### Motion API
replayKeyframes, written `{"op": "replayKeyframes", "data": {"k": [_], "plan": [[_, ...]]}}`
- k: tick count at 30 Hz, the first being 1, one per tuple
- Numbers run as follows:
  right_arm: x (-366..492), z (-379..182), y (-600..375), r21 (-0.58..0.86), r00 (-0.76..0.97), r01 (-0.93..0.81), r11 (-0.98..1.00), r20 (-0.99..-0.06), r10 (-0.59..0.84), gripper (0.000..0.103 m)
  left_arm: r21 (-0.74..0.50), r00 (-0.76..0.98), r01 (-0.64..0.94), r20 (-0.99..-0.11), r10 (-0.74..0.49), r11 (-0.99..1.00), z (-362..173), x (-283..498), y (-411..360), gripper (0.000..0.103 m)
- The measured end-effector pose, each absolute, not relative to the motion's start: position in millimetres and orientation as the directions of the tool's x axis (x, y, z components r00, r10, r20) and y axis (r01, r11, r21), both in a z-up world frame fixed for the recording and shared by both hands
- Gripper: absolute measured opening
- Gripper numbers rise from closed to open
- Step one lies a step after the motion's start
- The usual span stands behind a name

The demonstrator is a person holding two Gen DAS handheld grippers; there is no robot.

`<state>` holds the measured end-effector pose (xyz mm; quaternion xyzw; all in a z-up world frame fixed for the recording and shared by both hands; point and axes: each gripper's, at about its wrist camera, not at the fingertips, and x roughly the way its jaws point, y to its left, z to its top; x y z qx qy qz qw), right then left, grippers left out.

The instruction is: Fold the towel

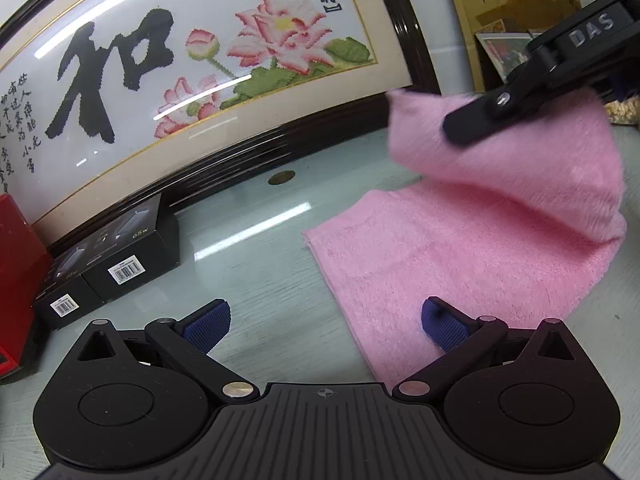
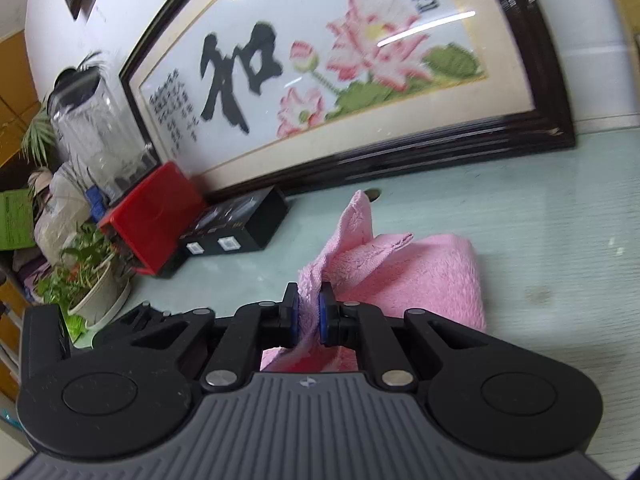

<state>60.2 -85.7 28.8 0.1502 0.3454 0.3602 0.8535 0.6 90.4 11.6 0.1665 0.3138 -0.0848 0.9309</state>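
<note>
Towel (image 1: 440, 264), pink and fluffy, lies on a pale glass-topped counter (image 1: 256, 248), its long axis running from the near edge toward the framed lotus embroidery (image 1: 192, 72) leaning at the back. Black boxes (image 1: 116, 256) sit at left. The left gripper (image 1: 326, 326) hovers spread wide, empty. The right gripper (image 2: 309, 312) pinches a lifted towel corner.

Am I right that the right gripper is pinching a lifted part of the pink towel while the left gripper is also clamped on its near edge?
Not quite. The right gripper is indeed shut on a lifted part of the pink towel, but the left gripper is open, its pads apart over the towel's near corner and holding nothing. The left wrist view shows this.
</note>
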Motion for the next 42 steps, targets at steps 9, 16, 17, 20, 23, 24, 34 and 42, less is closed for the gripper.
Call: {"op": "replayKeyframes", "data": {"k": [9, 16, 17, 20, 23, 24, 34, 42], "plan": [[56.3, 20.6, -57.7, 0.495, 0.454, -0.556, 0.668, -0.492, 0.743, 0.06, 0.24, 0.783, 0.271, -0.619, -0.068, 0.932, 10.9, 0.9, 93.2, 0.103], [42.5, 26.1, -92.3, 0.51, 0.438, -0.594, 0.622, -0.443, 0.782, 0.065, 0.235, 0.78, 0.287, -0.621, -0.083, 0.929, 10.8, -1.4, 97.3, 0.103], [40.5, 23.6, -93.7, 0.498, 0.433, -0.6, 0.626, -0.456, 0.778, 0.065, 0.234, 0.779, 0.289, -0.622, -0.086, 0.928, 11.0, -1.8, 98.5, 0.103], [27.5, 19.0, -88.8, 0.369, 0.471, -0.639, 0.675, -0.506, 0.723, 0.065, 0.227, 0.774, 0.294, -0.627, -0.091, 0.928, 12.3, -2.5, 103.0, 0.103], [8.5, 18.1, -79.4, 0.224, 0.49, -0.707, 0.67, -0.528, 0.693, 0.065, 0.219, 0.773, 0.278, -0.629, -0.083, 0.935, 14.1, -2.8, 110.9, 0.103], [1.5, 19.1, -77.4, 0.202, 0.473, -0.739, 0.643, -0.523, 0.709, 0.065, 0.217, 0.774, 0.264, -0.629, -0.073, 0.94, 14.7, -2.5, 114.8, 0.103], [-46.4, 18.6, -44.9, -0.022, 0.426, -0.864, 0.503, -0.565, 0.707, 0.072, 0.151, 0.774, 0.107, -0.633, 0.013, 0.983, 22.2, 7.2, 151.8, 0.103], [-44.9, 6.8, -24.5, -0.088, 0.488, -0.828, 0.553, -0.599, 0.635, 0.05, 0.143, 0.775, 0.106, -0.632, 0.008, 0.984, 23.2, 6.9, 151.9, 0.103]]}}
